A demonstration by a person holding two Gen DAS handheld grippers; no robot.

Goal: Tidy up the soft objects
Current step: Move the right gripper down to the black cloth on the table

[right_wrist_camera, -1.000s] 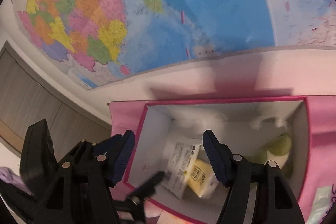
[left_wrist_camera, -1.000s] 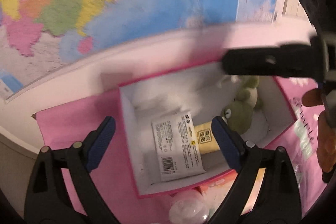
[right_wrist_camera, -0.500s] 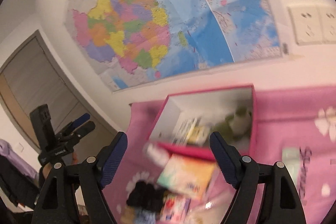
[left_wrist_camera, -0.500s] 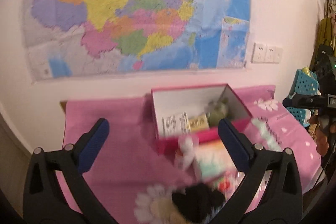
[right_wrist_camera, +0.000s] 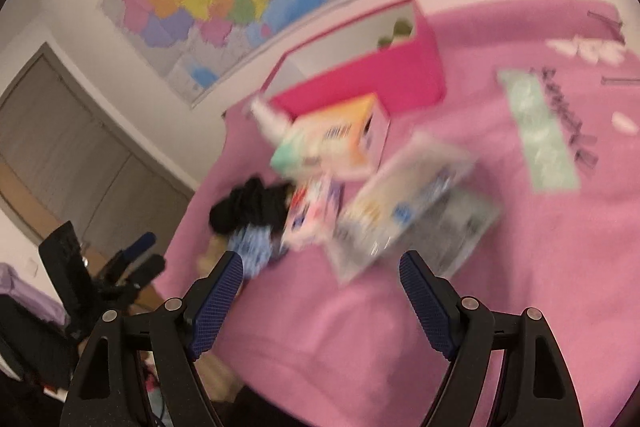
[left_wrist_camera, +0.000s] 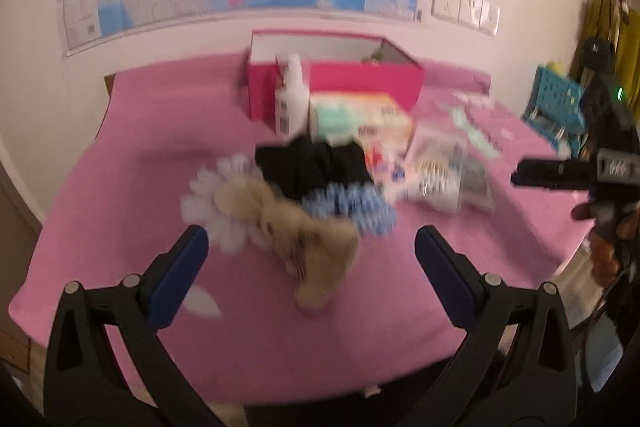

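Since both my grippers, left gripper (left_wrist_camera: pixel 308 259) and right gripper (right_wrist_camera: pixel 320 291), hang wide and empty, I'd guess it's picking time: tan plush (left_wrist_camera: pixel 304 239) lies nearest, pink box (left_wrist_camera: pixel 336 83) waits far back against the wall for soft stuff.

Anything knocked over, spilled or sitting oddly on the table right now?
Nothing spilled that I can see, though both views are blurred. The tan plush toy, black cloth and blue striped fabric lie heaped with packets in front of the pink box, not in it.
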